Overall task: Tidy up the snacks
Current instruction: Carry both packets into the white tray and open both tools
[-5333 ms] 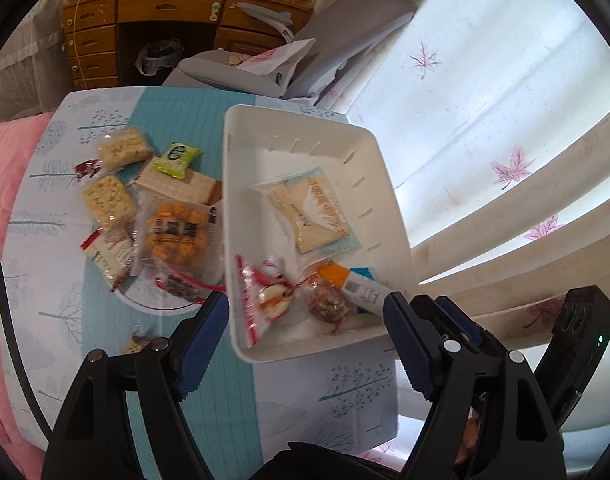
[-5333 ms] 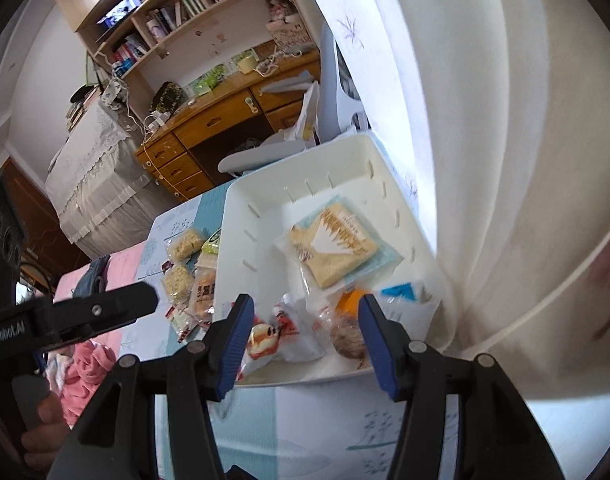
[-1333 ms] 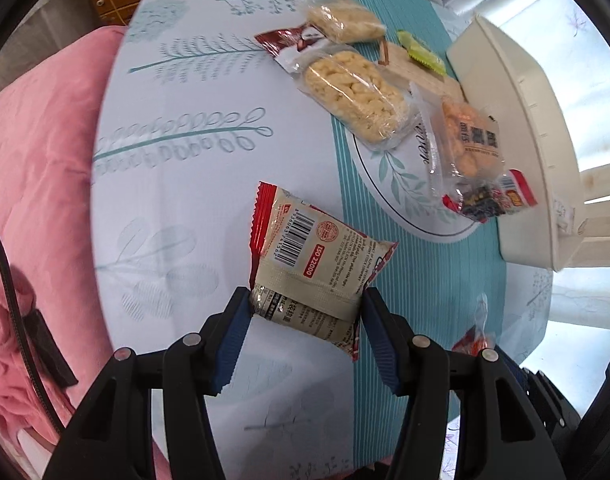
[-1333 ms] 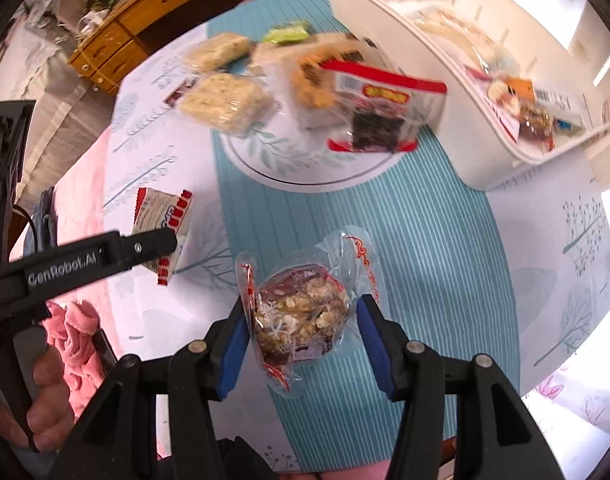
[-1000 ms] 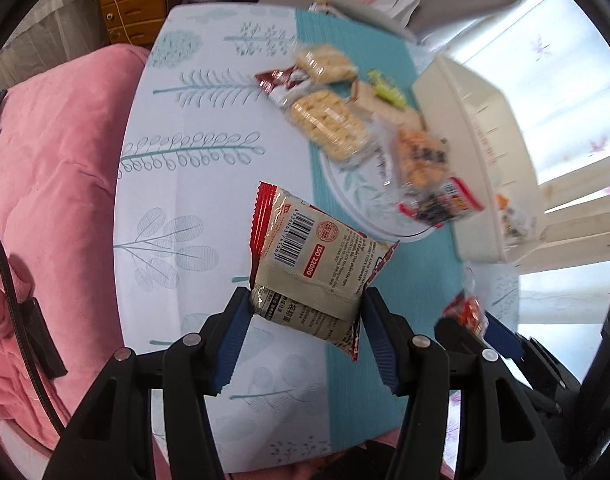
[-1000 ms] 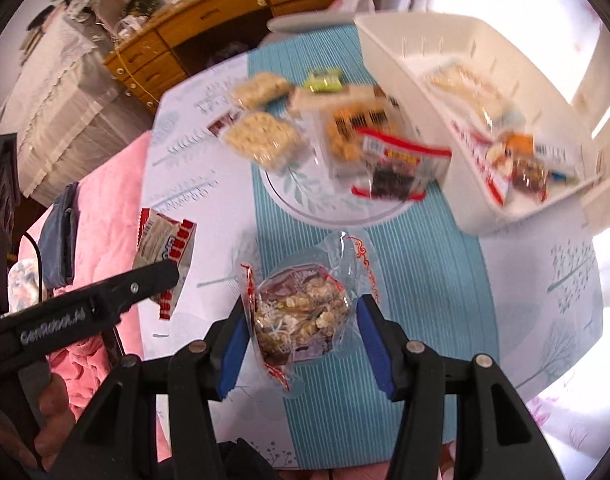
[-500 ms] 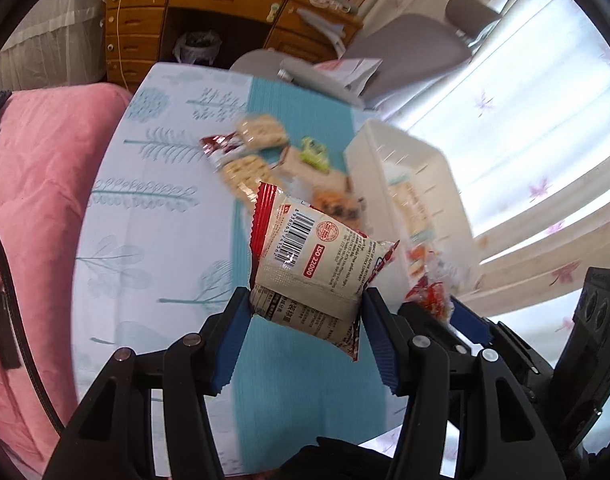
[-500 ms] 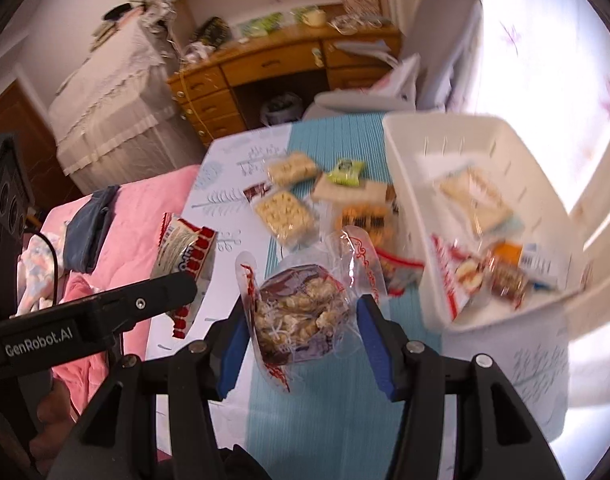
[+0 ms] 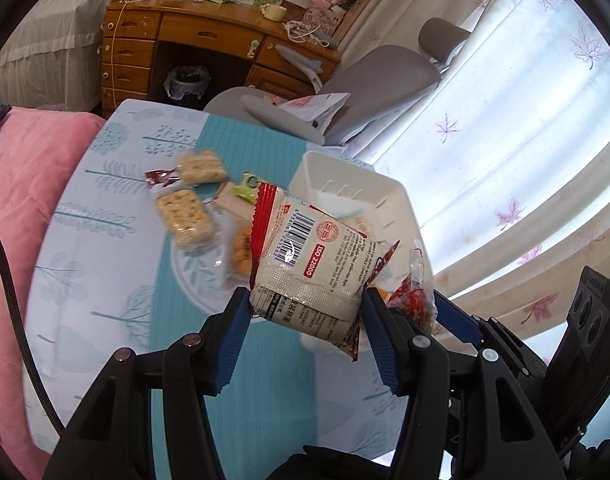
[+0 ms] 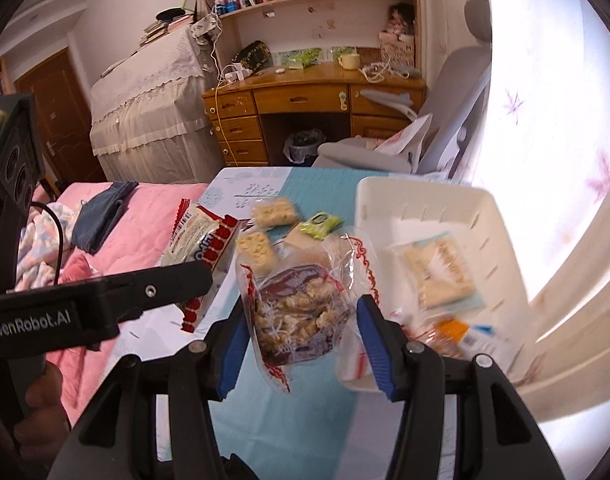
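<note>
Left tool point(image 9: 305, 308) clamped on red-white packet point(image 9: 305, 264), held above table point(image 9: 105, 280). Right tool point(image 10: 301, 322) grips clear nut-snack bag point(image 10: 301, 312). White bin point(image 10: 501, 248) at 2 o'clock w/ snacks inside.

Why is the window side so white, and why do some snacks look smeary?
Left wrist view: daylight through the curtain washes that side out, and the snacks on the table are smeared while the held packet stays sharp. Right wrist view: same glare at the right, the white bin looks blurry, and the shelves bend from the round lens.
</note>
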Demonstrator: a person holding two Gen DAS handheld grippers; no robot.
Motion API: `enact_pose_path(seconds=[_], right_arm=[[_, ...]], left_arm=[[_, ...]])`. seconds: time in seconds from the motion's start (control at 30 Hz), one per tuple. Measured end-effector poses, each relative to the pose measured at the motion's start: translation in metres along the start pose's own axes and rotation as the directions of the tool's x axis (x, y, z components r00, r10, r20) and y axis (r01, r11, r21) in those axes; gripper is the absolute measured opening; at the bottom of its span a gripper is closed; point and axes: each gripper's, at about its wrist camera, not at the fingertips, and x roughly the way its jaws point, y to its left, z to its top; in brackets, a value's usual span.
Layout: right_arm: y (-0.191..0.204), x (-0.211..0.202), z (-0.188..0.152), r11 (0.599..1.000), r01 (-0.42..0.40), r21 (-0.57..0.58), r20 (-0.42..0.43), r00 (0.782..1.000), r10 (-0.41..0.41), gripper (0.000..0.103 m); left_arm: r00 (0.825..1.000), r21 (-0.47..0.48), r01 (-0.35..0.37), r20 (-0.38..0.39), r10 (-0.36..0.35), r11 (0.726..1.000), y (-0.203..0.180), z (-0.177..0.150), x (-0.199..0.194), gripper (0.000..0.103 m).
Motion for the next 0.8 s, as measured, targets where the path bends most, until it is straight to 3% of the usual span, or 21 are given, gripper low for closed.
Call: enact_pose_path(seconds=[0.3, 0.8], right_arm=[[-0.065, -0.004, 0.002, 0.996, 0.035, -0.078, 0.009, 0.999, -0.034, 0.053], [-0.142, 0.011, 0.001, 0.998, 0.046, -0.043, -0.081, 0.995, -0.05, 0.054]], left_arm=[[0.999, -0.013, 0.019, 0.032, -0.018, 1.0, -0.056, 0.001, 0.037, 0.056], [0.992, 0.009, -0.028, -0.123, 0.029, 1.0, -0.118, 0.006, 0.124, 0.058]])
